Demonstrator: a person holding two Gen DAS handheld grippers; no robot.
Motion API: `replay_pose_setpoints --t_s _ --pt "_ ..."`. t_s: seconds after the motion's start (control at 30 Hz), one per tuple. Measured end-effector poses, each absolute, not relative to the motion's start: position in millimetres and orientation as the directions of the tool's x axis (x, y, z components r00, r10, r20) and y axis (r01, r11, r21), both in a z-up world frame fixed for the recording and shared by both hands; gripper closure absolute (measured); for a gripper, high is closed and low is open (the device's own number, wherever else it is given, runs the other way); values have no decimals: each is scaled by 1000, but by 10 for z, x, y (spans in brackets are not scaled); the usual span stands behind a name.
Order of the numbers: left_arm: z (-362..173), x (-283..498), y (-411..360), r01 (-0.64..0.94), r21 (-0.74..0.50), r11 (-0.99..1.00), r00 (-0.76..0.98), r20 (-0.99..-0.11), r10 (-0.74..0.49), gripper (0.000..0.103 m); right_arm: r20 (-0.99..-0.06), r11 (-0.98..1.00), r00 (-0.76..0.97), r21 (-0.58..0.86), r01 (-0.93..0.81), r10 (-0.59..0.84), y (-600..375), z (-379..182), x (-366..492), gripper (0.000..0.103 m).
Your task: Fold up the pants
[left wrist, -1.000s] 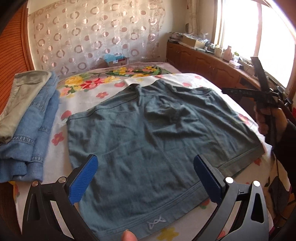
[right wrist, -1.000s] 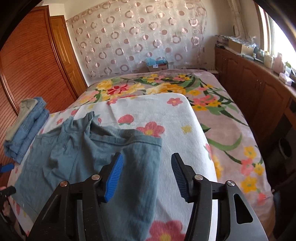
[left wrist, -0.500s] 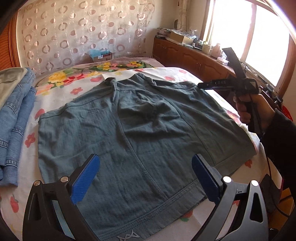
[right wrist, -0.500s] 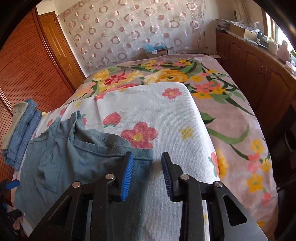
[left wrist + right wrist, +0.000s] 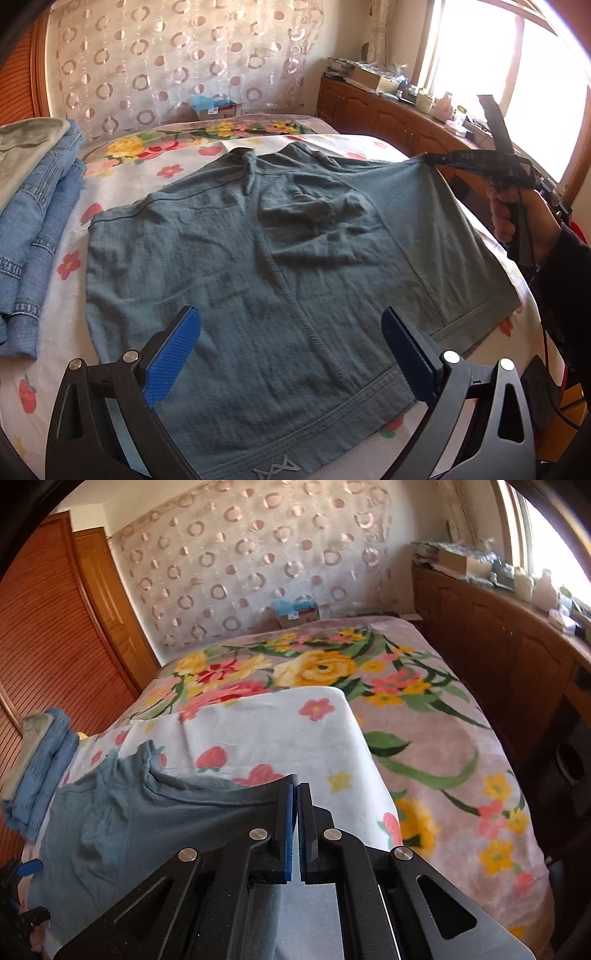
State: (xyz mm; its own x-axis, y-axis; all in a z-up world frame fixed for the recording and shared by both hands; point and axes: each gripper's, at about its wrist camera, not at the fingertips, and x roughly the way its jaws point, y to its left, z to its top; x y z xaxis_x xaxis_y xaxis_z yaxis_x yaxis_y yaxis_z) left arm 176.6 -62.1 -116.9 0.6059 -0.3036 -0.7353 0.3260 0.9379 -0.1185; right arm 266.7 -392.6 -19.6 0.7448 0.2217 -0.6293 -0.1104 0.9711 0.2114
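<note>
Garment: we log the pants (image 5: 280,266) as teal-grey shorts, lying mostly flat on the flowered sheet (image 5: 122,184) over the bed; waistband nearest the left camera, leg hems toward the headboard wall.
Landmark: all places given relative to the pants.
Neighbours: folded denim stack (image 5: 33,229) lies just beside the pants' left edge, apart from them.
Right hand-held gripper (image 5: 295,805): its jaws have just been closing and now sit pressed together on the far right corner of the pants; in the left view that corner is lifted off the sheet and drawn taut.
Left hand-held gripper (image 5: 291,354): jaws spread wide, hovering above the waistband end of the pants, nothing between the pads.
Handling, our judgement: thin, soft knit, light, limp; it will drape and wrinkle, not hold shape. Not slippery against the ribbed blue pads, not fragile.
Where to hold, our judgement: stitched hems and waistband corners, where the layers are thickest; the left should take the near right waistband corner so both corners travel together.
Risk: bunched cloth at the crotch, middle of the pants, may crease into the fold.
</note>
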Motion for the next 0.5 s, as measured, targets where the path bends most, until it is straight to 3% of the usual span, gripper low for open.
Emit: replay_pose_setpoints --t_s 0.1,0.4,0.5 --pt "-1161 1756 -573 319 -125 940 609 -733 -304 4 -670 984 722 158 -85 170 -3929 -264 2670 101" --pt "-1089 1673 -437 302 -121 946 630 -719 -293 4 -668 996 738 73 -58 92 -3787 -126 2596 101" --pt "-1073 1627 -379 293 -122 948 635 -717 -288 4 -662 993 741 96 -65 113 -3738 -71 2577 90"
